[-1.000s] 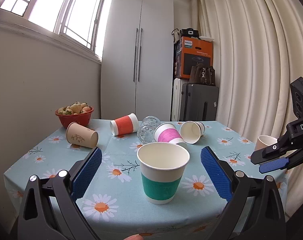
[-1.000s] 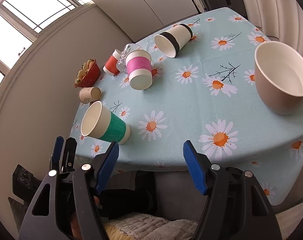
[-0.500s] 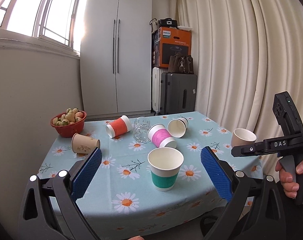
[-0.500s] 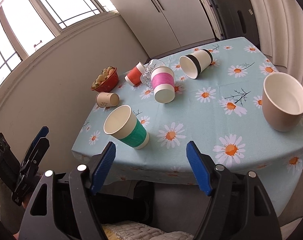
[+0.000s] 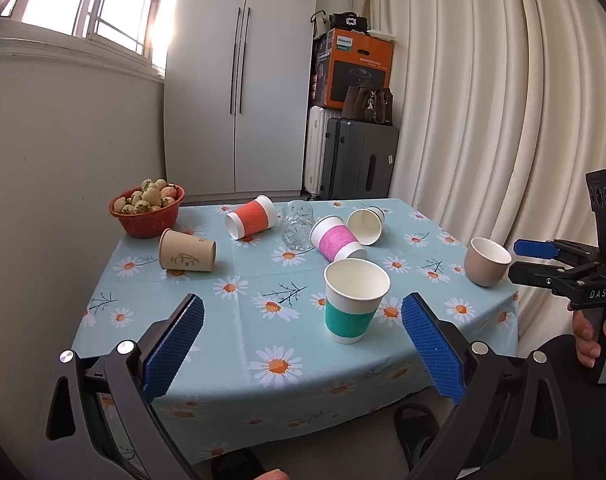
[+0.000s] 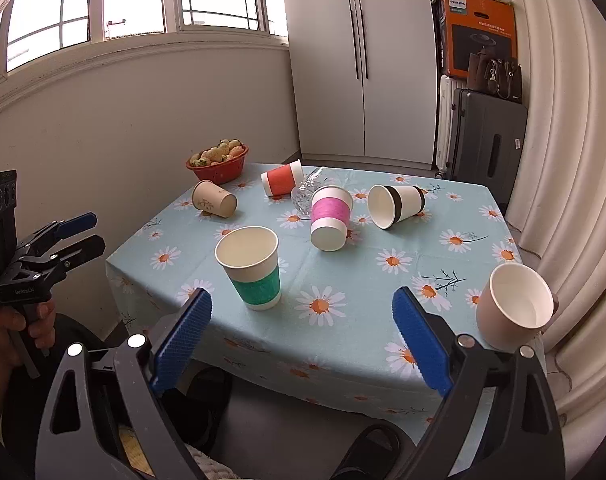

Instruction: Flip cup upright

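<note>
A green-banded paper cup [image 5: 354, 302] [image 6: 251, 267] stands upright near the table's front edge. A pink-banded cup [image 5: 335, 238] [image 6: 330, 218], a black-banded cup [image 5: 365, 225] [image 6: 395, 205], an orange cup [image 5: 250, 217] [image 6: 282, 178] and a tan cup [image 5: 187, 251] [image 6: 214, 199] lie on their sides. My left gripper [image 5: 301, 350] is open and empty, held off the table's front edge. My right gripper [image 6: 301, 334] is open and empty, also held off the front edge.
A beige ceramic cup [image 5: 486, 261] [image 6: 513, 306] stands upright at the table's right corner. A clear glass [image 5: 297, 224] lies among the cups. A red bowl of fruit [image 5: 147, 206] [image 6: 217, 160] sits at the far left. Curtains hang on the right, a wall on the left.
Both grippers have drawn back from the table, so the cups look smaller and farther. The green cup stays upright where it stood. Both stay open.
</note>
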{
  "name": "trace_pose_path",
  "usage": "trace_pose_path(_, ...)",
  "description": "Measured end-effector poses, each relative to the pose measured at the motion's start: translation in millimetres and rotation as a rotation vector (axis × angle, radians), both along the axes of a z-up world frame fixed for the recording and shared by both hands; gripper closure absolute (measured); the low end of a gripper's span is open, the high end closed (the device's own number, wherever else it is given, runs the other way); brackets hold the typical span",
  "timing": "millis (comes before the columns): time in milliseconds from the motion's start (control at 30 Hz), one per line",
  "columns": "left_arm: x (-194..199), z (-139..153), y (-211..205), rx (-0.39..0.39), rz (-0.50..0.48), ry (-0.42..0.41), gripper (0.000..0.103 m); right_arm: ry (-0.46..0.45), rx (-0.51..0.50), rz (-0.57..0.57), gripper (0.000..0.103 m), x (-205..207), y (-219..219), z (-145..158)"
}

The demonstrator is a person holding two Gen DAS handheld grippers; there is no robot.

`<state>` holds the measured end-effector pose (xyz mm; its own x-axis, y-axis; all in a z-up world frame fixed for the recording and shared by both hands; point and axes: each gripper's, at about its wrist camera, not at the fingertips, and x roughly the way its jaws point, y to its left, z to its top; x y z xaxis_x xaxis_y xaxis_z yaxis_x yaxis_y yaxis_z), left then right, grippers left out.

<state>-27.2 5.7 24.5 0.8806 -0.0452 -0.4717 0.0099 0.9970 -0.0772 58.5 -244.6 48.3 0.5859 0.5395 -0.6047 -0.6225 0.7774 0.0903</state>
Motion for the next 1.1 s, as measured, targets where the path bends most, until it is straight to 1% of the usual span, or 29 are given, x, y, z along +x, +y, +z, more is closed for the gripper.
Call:
trace_pose_path(67, 2, -3, 2, -0.014, 0.012, 0.012, 0.006, 0.012, -0.014, 0.002, 0.011, 1, 1, -5)
trace_pose_path(167, 5, -5, 2, -0.011, 0.038, 0.039, 0.006, 0.037, -0.043, -0.024, 0.011, 6, 4, -13)
trace_pose_path(233, 7, -8, 0, -0.002, 0.040, 0.056, 0.006, 0.048, -0.042, -0.022, 0.011, 7, 5, -16)
trace_pose_path(333, 12, -11, -4, 0.011, 0.030, 0.080, 0.006, 0.044, -0.031, -0.033, 0.010, 8, 5, -16)
trace_pose_path(433, 14, -15, -8, 0.022, 0.035, 0.104, 0.006, 0.036, -0.053, -0.036, 0.008, 8, 10, -17)
trace_pose_path(667, 19, -17, -14, 0.031, 0.035, 0.119, 0.006, 0.034, -0.091, -0.012, 0.008, 7, 21, -21)
trace_pose_path(900, 22, -20, -19, 0.022, -0.005, 0.136, 0.006, 0.044, -0.084, -0.022, 0.008, 11, 20, -22)
trace_pose_path(1000, 23, -22, -22, 0.026, -0.013, 0.144, 0.006, 0.030, -0.073, -0.031, 0.008, 10, 19, -20)
trace_pose_path(1100, 23, -23, -23, 0.021, -0.027, 0.149, 0.006, 0.043, -0.065, -0.034, 0.008, 12, 17, -20)
